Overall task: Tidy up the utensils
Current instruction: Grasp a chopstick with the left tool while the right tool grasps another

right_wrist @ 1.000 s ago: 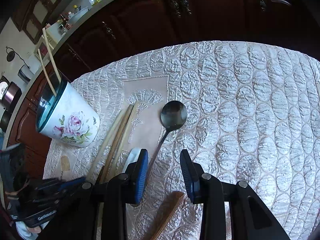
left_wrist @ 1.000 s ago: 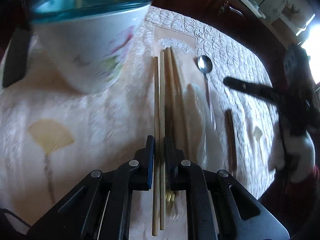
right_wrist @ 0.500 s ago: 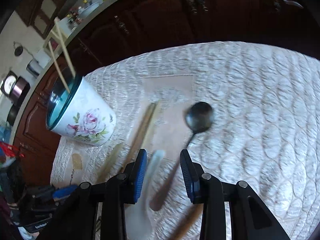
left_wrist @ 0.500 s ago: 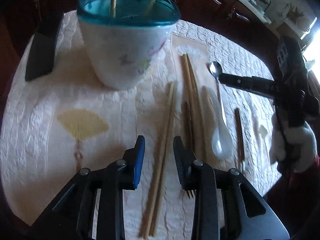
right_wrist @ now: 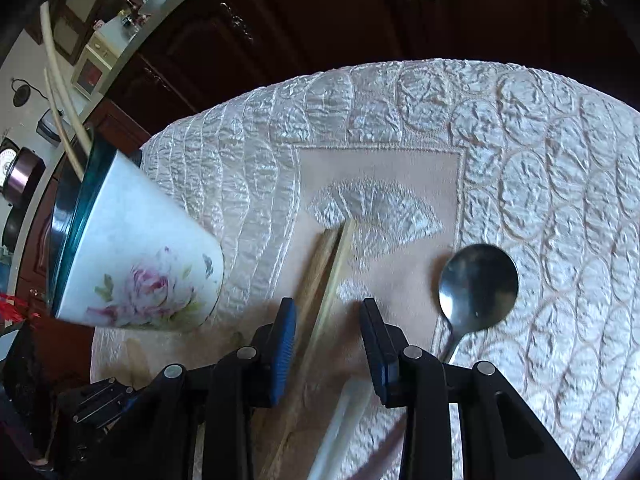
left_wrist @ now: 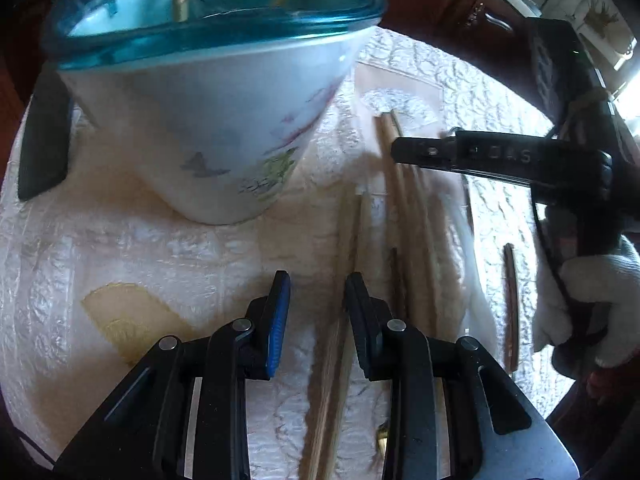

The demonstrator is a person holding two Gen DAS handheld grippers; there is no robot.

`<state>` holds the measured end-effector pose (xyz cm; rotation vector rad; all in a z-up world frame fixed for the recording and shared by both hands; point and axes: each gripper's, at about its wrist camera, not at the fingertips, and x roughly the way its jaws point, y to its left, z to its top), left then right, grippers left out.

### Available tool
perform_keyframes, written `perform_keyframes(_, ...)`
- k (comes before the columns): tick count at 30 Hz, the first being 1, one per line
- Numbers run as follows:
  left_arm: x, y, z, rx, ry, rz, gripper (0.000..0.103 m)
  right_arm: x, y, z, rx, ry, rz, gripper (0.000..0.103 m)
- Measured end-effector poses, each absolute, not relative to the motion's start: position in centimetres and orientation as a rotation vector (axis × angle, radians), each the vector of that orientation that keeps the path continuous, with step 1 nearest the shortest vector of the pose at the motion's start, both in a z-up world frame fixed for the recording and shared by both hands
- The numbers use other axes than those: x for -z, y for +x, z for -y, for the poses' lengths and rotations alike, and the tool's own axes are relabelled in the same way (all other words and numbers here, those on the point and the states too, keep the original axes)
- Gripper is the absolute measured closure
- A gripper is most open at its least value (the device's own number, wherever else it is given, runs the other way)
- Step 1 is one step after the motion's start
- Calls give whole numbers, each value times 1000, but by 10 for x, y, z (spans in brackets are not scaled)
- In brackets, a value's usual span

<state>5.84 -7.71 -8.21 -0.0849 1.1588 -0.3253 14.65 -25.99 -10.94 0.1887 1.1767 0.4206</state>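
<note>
Two claws, both with jaws apart and empty. Left claw hovers low over the quilted table, aimed toward the floral cup; a loose chopstick pair lies just under its right finger. Right claw is pitched down over a second chopstick pair lying between its fingers, not touched. Metal spoon lies just right of it; a white spoon rests below. Floral cup holds two upright chopsticks. White-gloved hand grips the right claw's handle.

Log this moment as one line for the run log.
left gripper: open, empty | right gripper: open over chopsticks | metal spoon: on cloth | holder cup: two sticks inside
</note>
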Motion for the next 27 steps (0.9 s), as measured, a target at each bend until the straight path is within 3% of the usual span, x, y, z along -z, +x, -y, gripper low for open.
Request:
perform_keyframes(3,82,57,76,324,-69,-1148,75,106,150,251,-431,159,-1169,81)
perform_keyframes(4,83,58,73,318,-80,-1151,75,107,149,249,-426,139,-1172,92)
perform_keyframes(5,83,59,70,302,-88,-1148,75,106,147,251,-420,118,-1176,94)
perform_keyframes(27,80,80,87,293,-38,-1139,74,119,120,253,-441,129,-1227,94)
